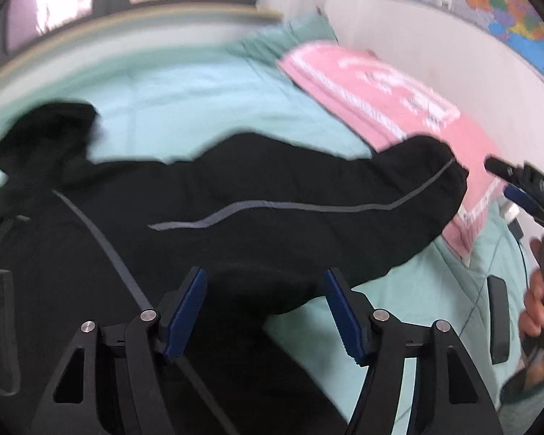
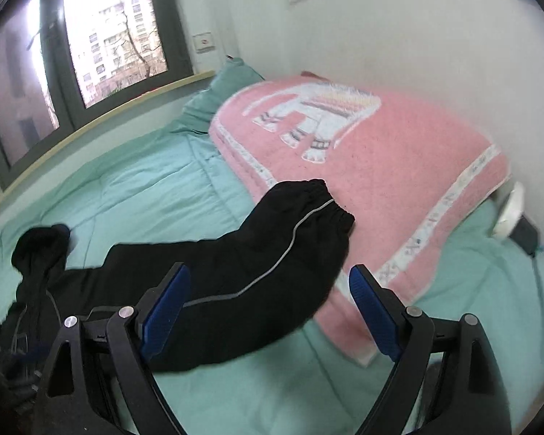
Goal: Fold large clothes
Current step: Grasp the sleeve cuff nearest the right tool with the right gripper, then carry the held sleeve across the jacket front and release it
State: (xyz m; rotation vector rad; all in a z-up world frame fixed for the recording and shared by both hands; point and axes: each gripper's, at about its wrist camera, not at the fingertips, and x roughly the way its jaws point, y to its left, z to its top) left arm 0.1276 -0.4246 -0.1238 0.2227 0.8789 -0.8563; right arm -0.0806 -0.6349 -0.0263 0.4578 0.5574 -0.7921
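Ahead of both grippers, spread over a mint-green quilted bed cover (image 2: pixel 134 188), lies the large black jacket of soft synthetic cloth with thin grey piping (image 1: pixel 214 217). Its long sleeve (image 2: pixel 272 250) stretches away from the right gripper (image 2: pixel 268 311) and ends in a gathered elastic cuff (image 2: pixel 330 203) that rests on the edge of a pink fleecy blanket with a white elephant pattern (image 2: pixel 399 152). The jacket's body lies beneath and to the left of the left gripper (image 1: pixel 264 311), with a bunched dark part, probably the hood or the other sleeve, farther off to the left.

Both grippers have their blue-padded fingers spread wide and hold nothing; each hangs just above the cloth, though whether the pads touch it cannot be told. The right gripper also shows at the right edge of the left wrist view, held in a bare hand (image 1: pixel 536 301).

The cloth looks light, limp and rather smooth, so it will probably sag and slide rather than keep any shape when lifted. A single thin layer may slip from the pads. The surer holds seem to be the thick places: the elastic cuff for the right gripper, and a seam or the shoulder line near the grey piping for the left. A pinch taken mid-sleeve would likely let both ends droop and drag the blanket's edge along.
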